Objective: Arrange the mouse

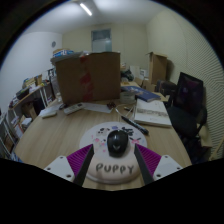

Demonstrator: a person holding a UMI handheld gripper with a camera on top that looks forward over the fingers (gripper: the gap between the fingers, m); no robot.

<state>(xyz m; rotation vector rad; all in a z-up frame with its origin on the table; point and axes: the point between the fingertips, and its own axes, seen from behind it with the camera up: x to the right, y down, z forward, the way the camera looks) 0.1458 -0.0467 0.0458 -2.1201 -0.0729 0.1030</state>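
Observation:
A black mouse (118, 142) rests on a round white mouse mat (110, 172) printed with the word PUPPY, on a wooden desk (60, 135). My gripper (113, 150) is open. Its two purple-padded fingers (82, 160) reach over the mat at either side. The mouse stands between the fingertips with a gap on each side, sitting on the mat by its own weight.
A large cardboard box (88, 75) stands at the back of the desk. A stack of papers (152, 112) and a dark pen-like object (133, 125) lie to the right beyond the mat. A black office chair (188, 100) is at the right and shelves (20, 110) at the left.

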